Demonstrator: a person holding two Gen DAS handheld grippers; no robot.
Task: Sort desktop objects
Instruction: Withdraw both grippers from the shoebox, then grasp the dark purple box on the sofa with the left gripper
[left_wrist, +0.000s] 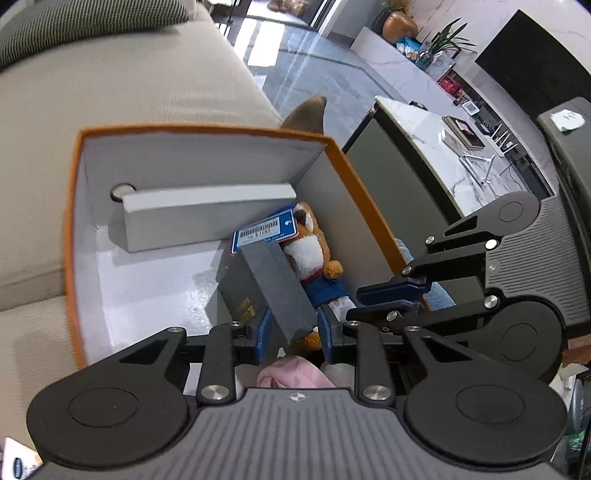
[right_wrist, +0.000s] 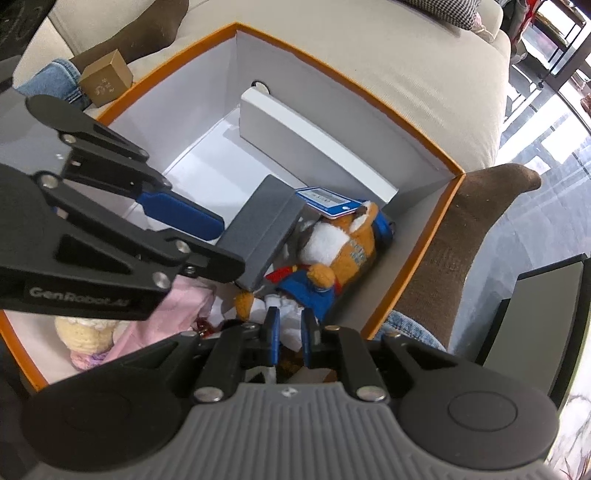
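Left wrist view: left hand-held gripper part-open, pads clamped on dark grey box over orange carton.

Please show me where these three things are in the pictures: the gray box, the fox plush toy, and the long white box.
gray box (left_wrist: 280, 284): left wrist view, on its broad gray top face.
fox plush toy (right_wrist: 332, 240): right wrist view, on its white chest.
long white box (left_wrist: 207, 221): left wrist view, on its long front side.

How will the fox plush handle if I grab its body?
The fox plush looks soft and stuffed, so it will probably squash and flop, not stay stiff. It is likely light, and its fuzzy fabric should grip well. The blue tag at its head may drag along.
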